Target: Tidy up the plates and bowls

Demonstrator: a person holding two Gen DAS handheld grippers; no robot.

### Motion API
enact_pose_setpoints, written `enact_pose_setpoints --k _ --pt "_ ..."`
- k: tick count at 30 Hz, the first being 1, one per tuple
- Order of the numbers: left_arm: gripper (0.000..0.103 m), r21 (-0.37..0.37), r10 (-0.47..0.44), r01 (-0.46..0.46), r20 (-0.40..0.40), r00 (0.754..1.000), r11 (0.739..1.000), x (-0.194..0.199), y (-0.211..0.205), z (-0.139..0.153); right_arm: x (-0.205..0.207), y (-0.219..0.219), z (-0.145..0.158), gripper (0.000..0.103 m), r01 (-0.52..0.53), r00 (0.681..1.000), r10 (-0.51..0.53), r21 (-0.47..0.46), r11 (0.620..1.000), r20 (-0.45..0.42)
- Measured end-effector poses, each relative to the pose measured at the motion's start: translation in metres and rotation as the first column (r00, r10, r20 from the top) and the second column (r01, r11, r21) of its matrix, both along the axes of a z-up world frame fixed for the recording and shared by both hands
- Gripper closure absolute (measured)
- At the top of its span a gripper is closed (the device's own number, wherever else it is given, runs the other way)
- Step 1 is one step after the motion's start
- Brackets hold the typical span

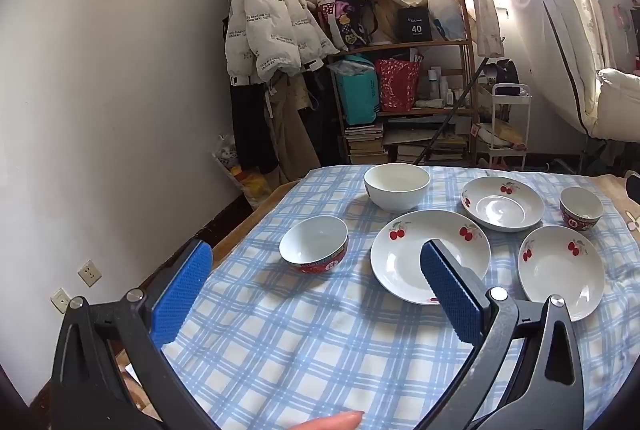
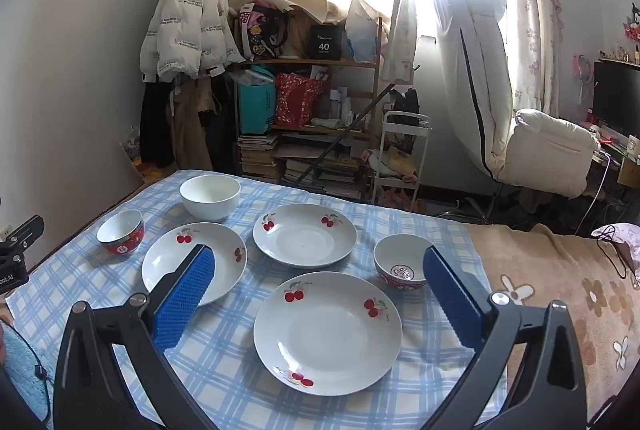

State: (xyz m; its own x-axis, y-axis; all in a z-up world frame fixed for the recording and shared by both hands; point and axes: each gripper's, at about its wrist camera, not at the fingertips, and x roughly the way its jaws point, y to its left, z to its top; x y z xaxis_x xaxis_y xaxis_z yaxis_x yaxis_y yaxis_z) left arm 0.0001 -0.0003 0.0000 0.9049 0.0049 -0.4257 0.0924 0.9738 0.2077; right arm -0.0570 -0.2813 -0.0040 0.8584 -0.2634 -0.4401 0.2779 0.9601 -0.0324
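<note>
left gripper [image 1: 316, 294] fingers spread, cherry plate [image 1: 400, 262], red-rimmed bowl [image 1: 314, 244]

Left wrist view: near-centre cherry plate [image 1: 400, 258] partly covered by a blue finger pad [image 1: 450, 294]. Near-right plate [image 1: 560, 270] rim hidden behind the black gripper frame. Fingertip [image 1: 336, 422] cut by the bottom edge.

Right wrist view: left plate [image 2: 224, 262] part-hidden behind a pad [image 2: 184, 302]. Small bowl's [image 2: 400, 266] inside mark unreadable.
</note>
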Motion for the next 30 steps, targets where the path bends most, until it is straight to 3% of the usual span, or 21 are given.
enact_pose_setpoints --k 30 --pt "0.001 -0.007 -0.006 0.006 -0.011 1.0 1.0 0.0012 -0.0017 0.0027 0.0016 0.0007 -0.0009 0.0 0.0 1.0 0.0 0.0 1.0 0.003"
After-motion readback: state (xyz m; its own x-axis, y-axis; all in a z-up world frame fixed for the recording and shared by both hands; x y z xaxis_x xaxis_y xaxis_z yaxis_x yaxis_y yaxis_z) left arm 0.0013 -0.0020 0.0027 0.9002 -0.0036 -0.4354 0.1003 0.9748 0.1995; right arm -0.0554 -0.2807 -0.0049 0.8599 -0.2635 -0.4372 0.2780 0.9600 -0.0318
